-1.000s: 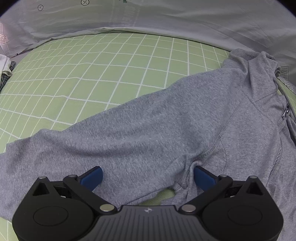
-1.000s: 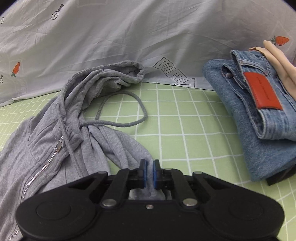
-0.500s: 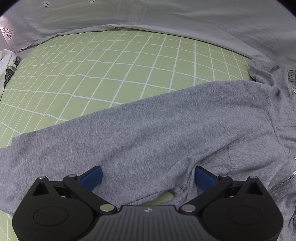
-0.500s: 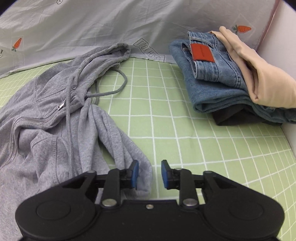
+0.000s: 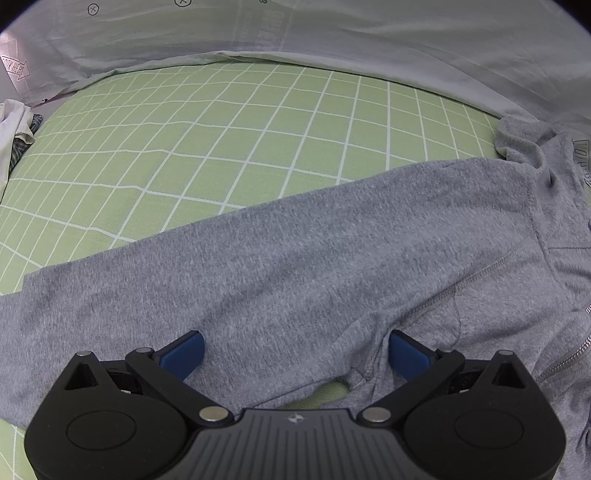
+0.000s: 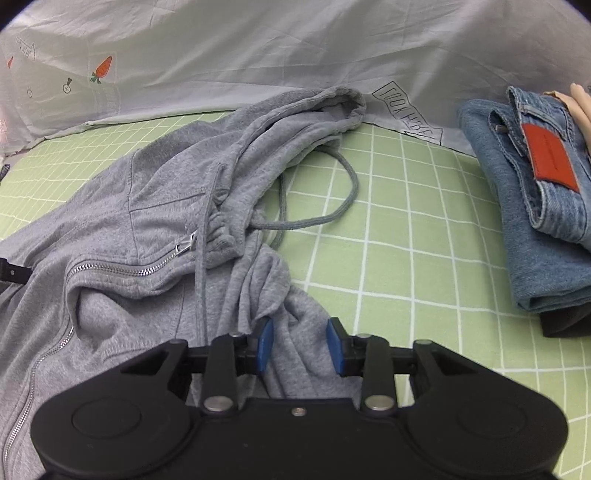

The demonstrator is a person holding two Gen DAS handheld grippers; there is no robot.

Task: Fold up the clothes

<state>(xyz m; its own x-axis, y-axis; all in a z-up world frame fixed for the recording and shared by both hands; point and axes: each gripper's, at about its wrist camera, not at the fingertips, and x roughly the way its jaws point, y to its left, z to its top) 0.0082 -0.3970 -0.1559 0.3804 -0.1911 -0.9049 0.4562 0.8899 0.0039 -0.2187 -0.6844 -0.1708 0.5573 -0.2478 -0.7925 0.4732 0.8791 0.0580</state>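
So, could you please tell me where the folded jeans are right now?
In the right wrist view, the folded jeans lie at the far right on the green checked sheet, right of the grey hoodie, atop a dark garment.

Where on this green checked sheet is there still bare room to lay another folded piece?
Widest bare patch: green sheet beyond the hoodie sleeve, up to the pale bedding. A narrower strip lies between the drawstring and the folded jeans. The hoodie crowds the middle.

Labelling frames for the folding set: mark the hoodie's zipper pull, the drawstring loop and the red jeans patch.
zipper pull [image 6: 185, 243], right wrist view, metal tab.
drawstring loop [image 6: 352, 192], right wrist view, outer curve.
red jeans patch [image 6: 550, 153], right wrist view, patch centre.
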